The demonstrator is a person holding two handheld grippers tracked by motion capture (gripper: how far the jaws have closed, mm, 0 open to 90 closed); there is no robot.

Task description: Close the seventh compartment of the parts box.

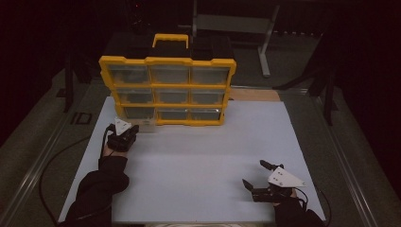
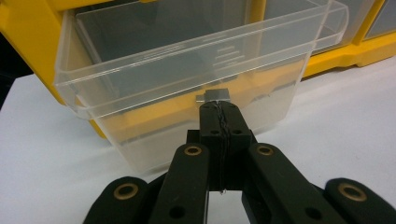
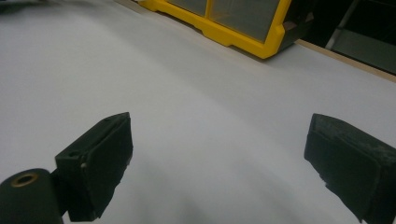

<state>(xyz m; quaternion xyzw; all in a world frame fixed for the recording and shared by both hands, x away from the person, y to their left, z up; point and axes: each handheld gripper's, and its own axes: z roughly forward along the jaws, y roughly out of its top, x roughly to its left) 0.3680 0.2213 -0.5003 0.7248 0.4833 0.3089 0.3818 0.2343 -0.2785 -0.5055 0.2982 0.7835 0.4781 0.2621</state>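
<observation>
yellow drawer cabinet (image 1: 168, 90) seen upper centre of the high view, on the white table (image 1: 203, 151); clear drawer (image 2: 187, 79) pulled out at its lower left | left gripper (image 2: 219, 109) pressed together, pinching the drawer's small tab | right gripper (image 1: 257, 177) spread wide, lower right, over bare table | room dark; metal frame upper right

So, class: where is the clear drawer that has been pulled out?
The clear drawer sticks out of the yellow organizer's bottom-left slot in the high view, its front tab pinched by the left gripper.
</observation>
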